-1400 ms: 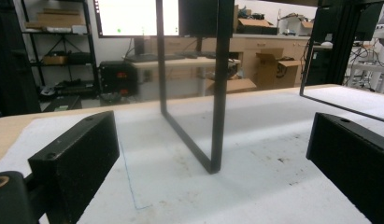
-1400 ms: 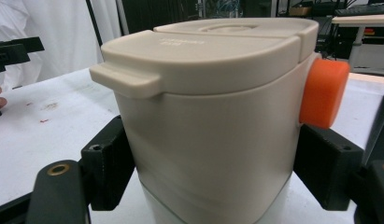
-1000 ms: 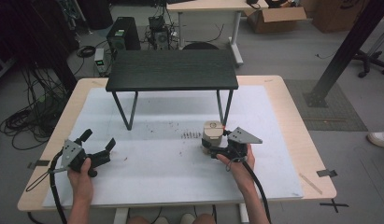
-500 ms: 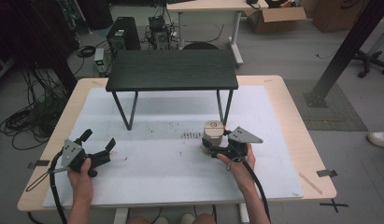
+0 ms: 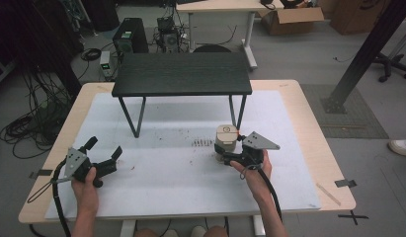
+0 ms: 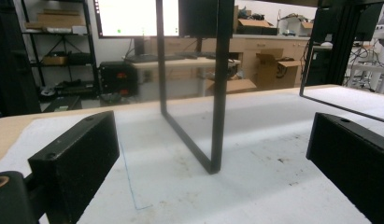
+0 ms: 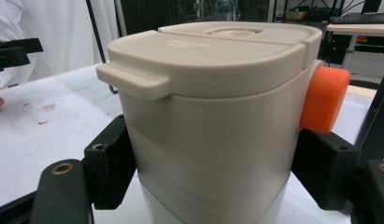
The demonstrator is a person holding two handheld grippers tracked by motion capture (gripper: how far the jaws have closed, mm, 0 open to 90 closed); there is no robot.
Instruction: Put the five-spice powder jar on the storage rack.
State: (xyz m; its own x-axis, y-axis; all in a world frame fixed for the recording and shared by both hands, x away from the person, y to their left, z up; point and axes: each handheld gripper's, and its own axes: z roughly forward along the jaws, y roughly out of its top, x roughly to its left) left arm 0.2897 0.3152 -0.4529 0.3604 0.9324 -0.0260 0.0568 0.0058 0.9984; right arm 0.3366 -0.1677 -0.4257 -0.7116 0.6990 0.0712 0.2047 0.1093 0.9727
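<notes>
A beige canister [image 5: 226,138] with a flat lid stands on the white mat [image 5: 181,197], right of centre. My right gripper [image 5: 223,151] is shut on its lower body from the near side. In the right gripper view both black pads [image 7: 110,161] press the sides of the canister [image 7: 213,116], and an orange round button [image 7: 324,99] sticks out on its right. My left gripper [image 5: 104,147] is held near the mat's left edge, open, with nothing between its jaws. In the left gripper view, bare mat lies between the wide-apart pads [image 6: 77,158].
A small black table [image 5: 181,74] on thin metal legs stands at the back of the mat; one leg frame [image 6: 217,93] rises just ahead of the left gripper. Dark specks [image 5: 203,143] lie on the mat left of the canister. The wooden tabletop edge [image 5: 334,163] borders the mat.
</notes>
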